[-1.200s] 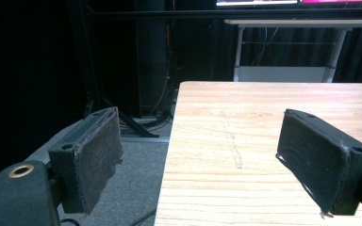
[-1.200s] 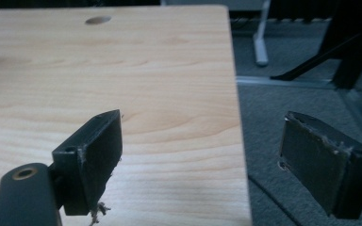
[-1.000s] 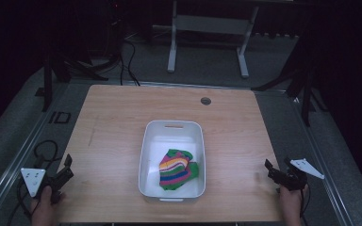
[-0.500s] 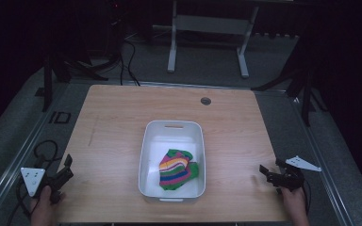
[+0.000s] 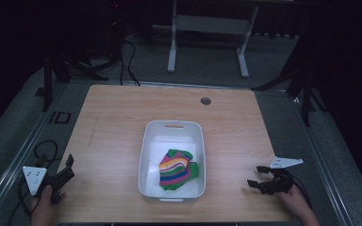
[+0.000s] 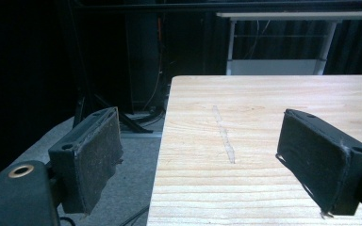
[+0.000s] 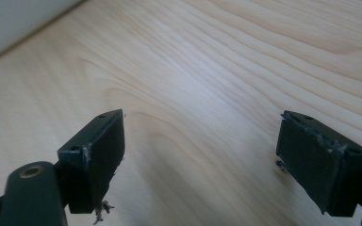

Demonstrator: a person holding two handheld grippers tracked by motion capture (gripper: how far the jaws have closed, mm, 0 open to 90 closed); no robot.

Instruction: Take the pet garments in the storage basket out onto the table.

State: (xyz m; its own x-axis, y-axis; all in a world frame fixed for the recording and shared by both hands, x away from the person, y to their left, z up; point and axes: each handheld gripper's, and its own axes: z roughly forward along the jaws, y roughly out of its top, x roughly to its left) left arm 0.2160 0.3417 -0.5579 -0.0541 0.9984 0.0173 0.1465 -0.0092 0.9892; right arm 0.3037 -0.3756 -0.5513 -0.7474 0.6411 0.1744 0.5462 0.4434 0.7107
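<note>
A white plastic bin [image 5: 147,155] stands on the middle of the wooden table [image 5: 113,122]. Inside it lies a bundled cloth [image 5: 176,168] striped in green, pink, yellow, orange and blue. My left gripper [image 5: 69,167] rests at the table's front left corner, open, its jaws wide apart with nothing between them [image 6: 207,160]. My right gripper [image 5: 258,176] is low over the front right part of the table, pointing left toward the bin, open and empty [image 7: 200,160]. A corner of the white bin [image 7: 14,23] shows at the upper left of the right gripper view.
A small round grommet hole [image 5: 206,100] sits near the table's far edge. Beyond the table stands a metal table frame [image 5: 207,37] on grey floor, with cables [image 5: 127,52] at the far left. The left table edge [image 6: 162,141] drops to grey carpet.
My right gripper has moved left, from the table's right edge onto the tabletop toward the bin. The left gripper has barely shifted. Bin and cloth are unchanged.
</note>
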